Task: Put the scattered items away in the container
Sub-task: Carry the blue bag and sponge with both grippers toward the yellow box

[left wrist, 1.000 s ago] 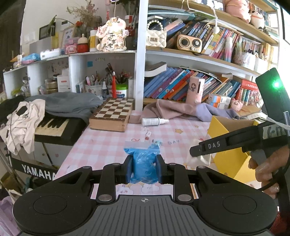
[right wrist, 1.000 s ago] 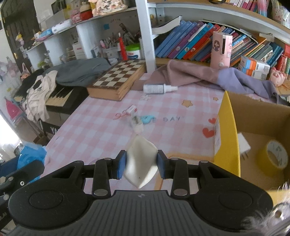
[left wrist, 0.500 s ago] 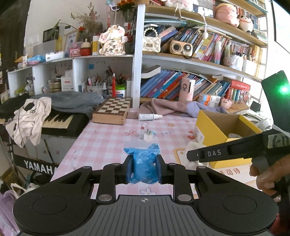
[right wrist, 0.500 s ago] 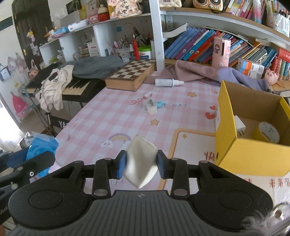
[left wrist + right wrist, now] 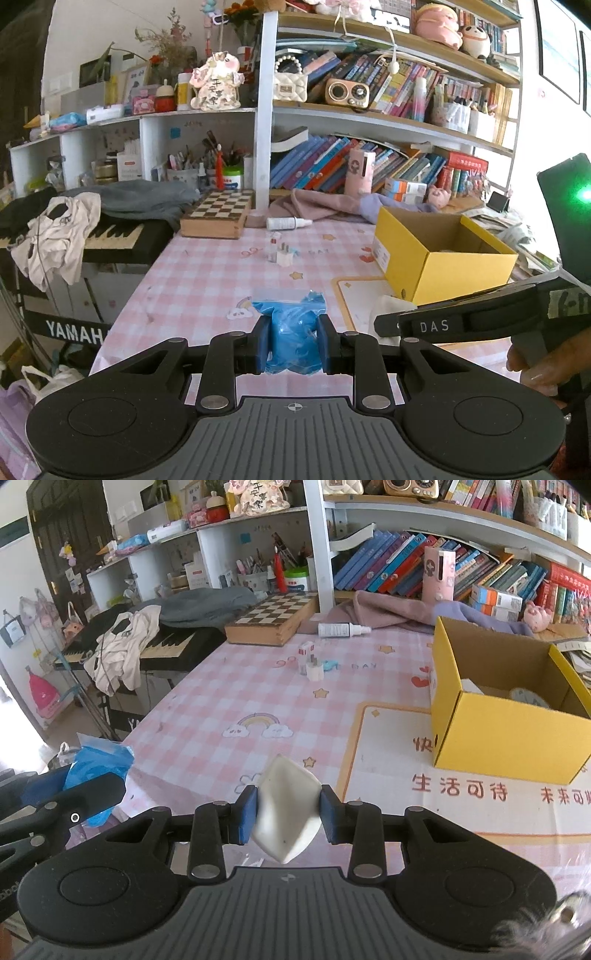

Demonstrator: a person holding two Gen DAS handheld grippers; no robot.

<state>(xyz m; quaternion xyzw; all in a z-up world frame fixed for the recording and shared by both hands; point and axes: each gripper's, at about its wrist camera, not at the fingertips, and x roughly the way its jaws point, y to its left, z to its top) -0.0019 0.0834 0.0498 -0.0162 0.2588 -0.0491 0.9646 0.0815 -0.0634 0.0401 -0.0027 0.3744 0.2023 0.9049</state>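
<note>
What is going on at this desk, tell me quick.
A person is tidying loose items into the yellow box. The left hand-held gripper is clamped on a blue plastic bag; the right hand-held gripper is clamped on a white pouch. Both are above the pink checked tablecloth, short of the box. A white bottle lies farther back.

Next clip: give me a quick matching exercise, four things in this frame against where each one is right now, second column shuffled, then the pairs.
Things
1. blue plastic bag
2. white pouch
3. roll of tape
4. white spray bottle

Places
A. lying on the tablecloth beside the chessboard box
B. clamped in the right tool
C. inside the yellow box
D. clamped in the left tool

Pairs: 1-D, 2-B, 3-C, 4-A
</note>
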